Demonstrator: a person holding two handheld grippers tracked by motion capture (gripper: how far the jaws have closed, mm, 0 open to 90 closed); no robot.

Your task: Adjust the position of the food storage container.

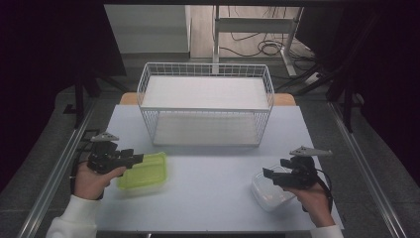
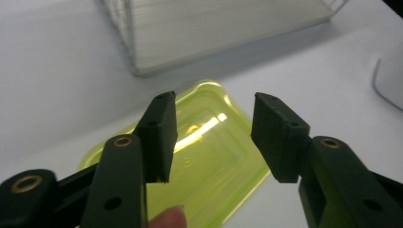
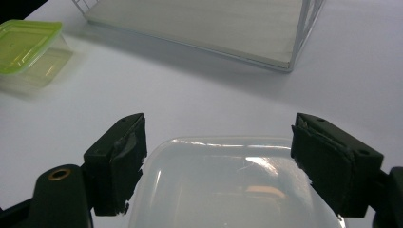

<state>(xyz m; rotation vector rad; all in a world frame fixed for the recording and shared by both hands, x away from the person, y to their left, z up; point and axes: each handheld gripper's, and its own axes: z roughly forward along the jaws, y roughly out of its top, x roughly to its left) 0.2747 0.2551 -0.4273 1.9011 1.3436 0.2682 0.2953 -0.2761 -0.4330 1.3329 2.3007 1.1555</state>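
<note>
1. Green-lidded container [image 1: 143,171] lies at the near left of the table [image 1: 208,198]; the left hand [image 1: 91,181] holds the left gripper [image 2: 211,137] over it, jaws apart, grasping nothing.
2. Clear container [image 1: 270,191] sits near right; the right gripper [image 3: 216,159] hovers spread wide above its lid.
3. Farther back stands the wire rack [image 1: 205,106].

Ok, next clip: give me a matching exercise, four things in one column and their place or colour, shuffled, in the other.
Things:
1. green-lidded container
2. clear-lidded container
3. wire rack
4. left gripper

Places or colours:
A. white, at the table's far side
B. by the right gripper, near right
C. open above the green lid
D. near left on the table

Pairs: 1-D, 2-B, 3-A, 4-C
</note>
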